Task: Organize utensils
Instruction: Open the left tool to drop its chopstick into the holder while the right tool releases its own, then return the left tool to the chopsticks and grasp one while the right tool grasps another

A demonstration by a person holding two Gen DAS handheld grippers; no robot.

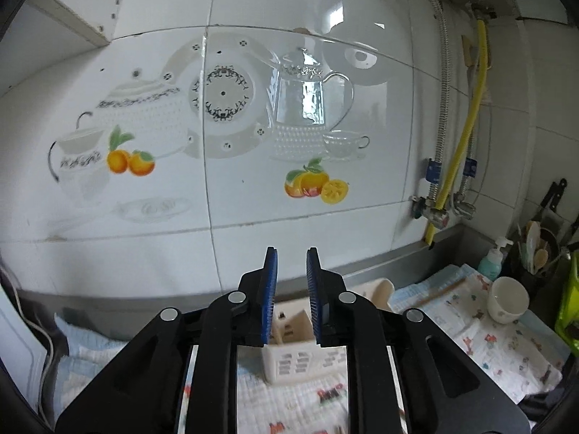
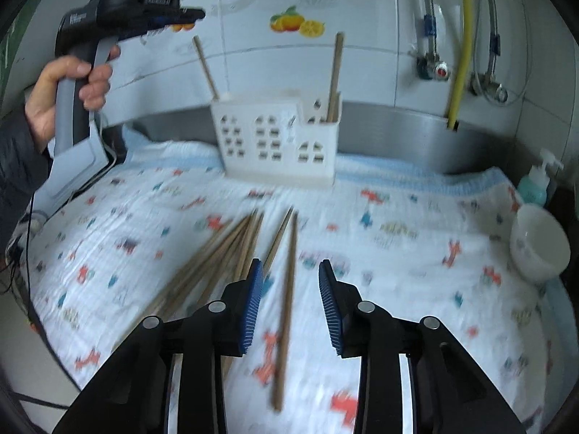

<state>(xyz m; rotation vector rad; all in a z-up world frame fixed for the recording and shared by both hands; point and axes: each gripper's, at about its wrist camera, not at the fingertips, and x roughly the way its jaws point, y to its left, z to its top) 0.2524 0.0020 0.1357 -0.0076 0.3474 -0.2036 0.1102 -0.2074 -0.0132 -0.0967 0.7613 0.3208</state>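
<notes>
While parted, right hand-held gripper straddles chopstick.

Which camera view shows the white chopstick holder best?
The right wrist view: the white chopstick holder stands whole on the patterned cloth, two chopsticks sticking out. In the left wrist view the left gripper hides most of it.

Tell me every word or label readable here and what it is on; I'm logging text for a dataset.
None can be read for certain.
Left gripper: pale print on its black body, too blurred.
Soap bottle: label too blurred.
Green packet: no lettering legible.
Cloth: red shapes only, blurred.
</notes>
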